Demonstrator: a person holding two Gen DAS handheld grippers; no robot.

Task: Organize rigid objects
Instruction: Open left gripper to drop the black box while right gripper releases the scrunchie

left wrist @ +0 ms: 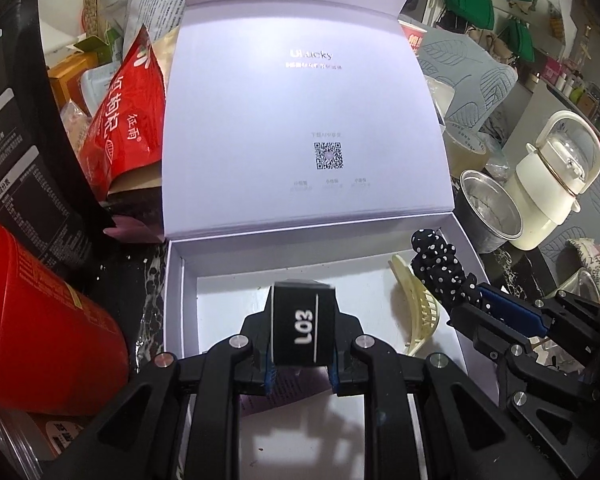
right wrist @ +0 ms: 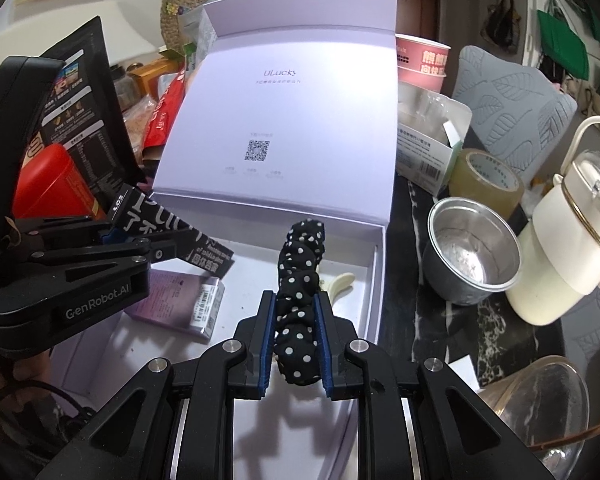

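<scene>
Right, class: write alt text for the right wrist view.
The right gripper clamps a black polka-dot scrunchie over an open white gift box. At left, the left gripper holds a black carton above a lilac packet inside.

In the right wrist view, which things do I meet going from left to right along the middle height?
Red canister → black L03 box held by the left gripper → polka-dot scrunchie → metal bowl → cream kettle.

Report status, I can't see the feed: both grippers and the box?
Left gripper shut on black L03 carton. Right gripper shut on polka-dot scrunchie. Both over open white box; cream hair claw, purple packet inside.
</scene>
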